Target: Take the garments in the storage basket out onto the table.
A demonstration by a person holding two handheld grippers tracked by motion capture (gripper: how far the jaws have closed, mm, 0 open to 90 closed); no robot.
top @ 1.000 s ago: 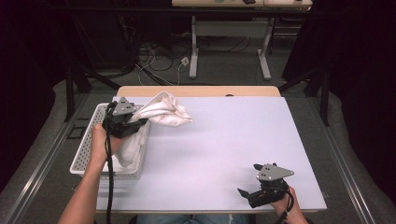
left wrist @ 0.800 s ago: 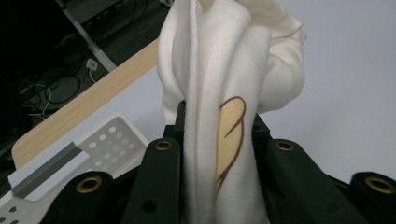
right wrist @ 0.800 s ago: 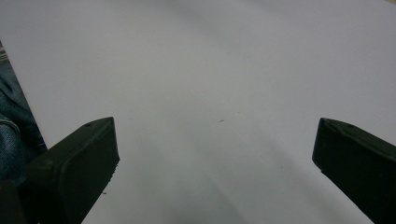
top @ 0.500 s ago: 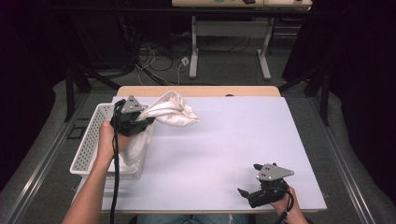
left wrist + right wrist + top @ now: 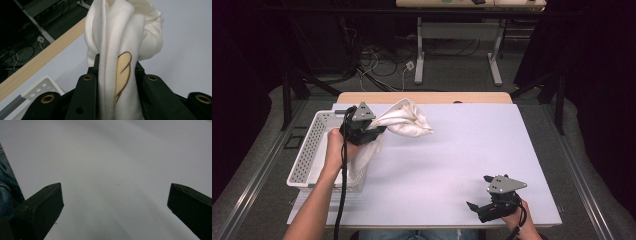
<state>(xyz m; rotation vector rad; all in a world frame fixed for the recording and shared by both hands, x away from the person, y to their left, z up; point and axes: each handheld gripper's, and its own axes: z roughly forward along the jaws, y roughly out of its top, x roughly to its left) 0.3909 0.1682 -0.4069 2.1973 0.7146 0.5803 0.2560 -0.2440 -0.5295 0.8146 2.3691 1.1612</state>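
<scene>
The left gripper (image 5: 371,131) has its fingers clamped on a bunched white cloth (image 5: 404,120), held above the desk (image 5: 452,150) at its far left, just beside the white basket (image 5: 309,150). In the left gripper view the cloth (image 5: 117,50) is pinched in the fingers (image 5: 86,97), a tan feather print showing. Its bulk runs right and slightly far from the grip, while a tail hangs down over the basket's right edge. The right gripper (image 5: 479,207) sits near-right, well apart, fingers (image 5: 40,207) spread wide over bare desk. Judging by that gap, the left hand alone is placed to carry the cloth rightward.
</scene>
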